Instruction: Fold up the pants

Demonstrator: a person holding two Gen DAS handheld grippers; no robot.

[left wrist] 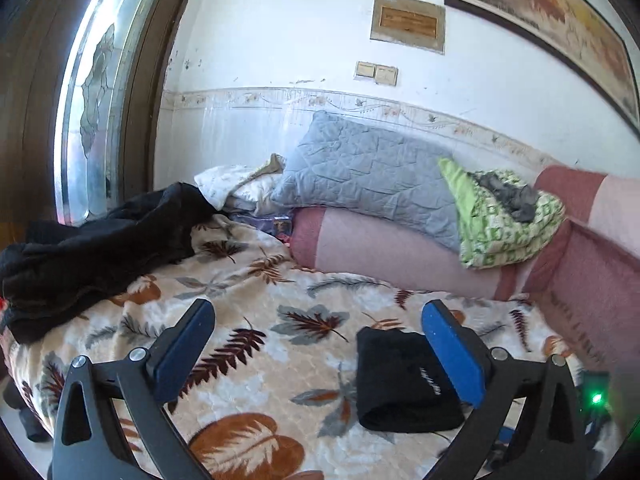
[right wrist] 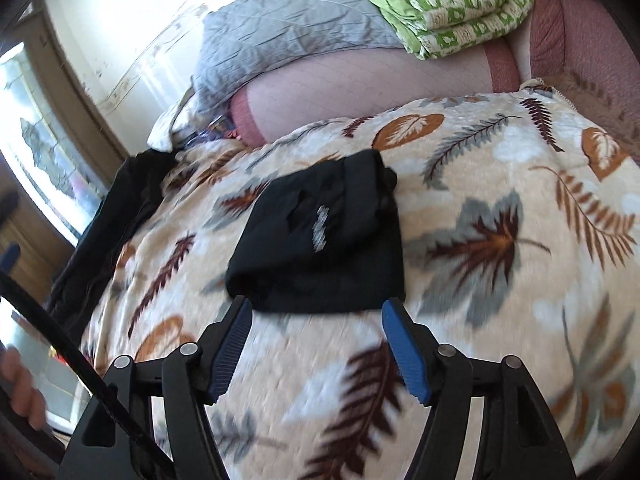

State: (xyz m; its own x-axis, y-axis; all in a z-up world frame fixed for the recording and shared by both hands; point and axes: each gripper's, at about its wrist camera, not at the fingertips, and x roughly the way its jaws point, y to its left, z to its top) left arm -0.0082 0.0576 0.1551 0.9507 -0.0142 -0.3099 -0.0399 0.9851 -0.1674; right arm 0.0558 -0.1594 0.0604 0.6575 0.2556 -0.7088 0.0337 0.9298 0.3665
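Pants, black fabric, folded into a compact rectangle (right wrist: 320, 240), are seen lying on the leaf-patterned fleece blanket (right wrist: 500, 320) | folding judged done, only withdrawal left | another dark garment (left wrist: 100, 248) is heaped apart, unfolded | left gripper (left wrist: 316, 344) spread wide, nothing held | right gripper (right wrist: 316, 340) spread, nothing pinched, just short of the pants' near edge

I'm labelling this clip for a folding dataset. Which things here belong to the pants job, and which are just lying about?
Job: folded black pants; left gripper and right gripper, both open, holding nothing.

Lying about: black clothes heap, grey pillow, green quilt, pink bolster, leaf blanket.
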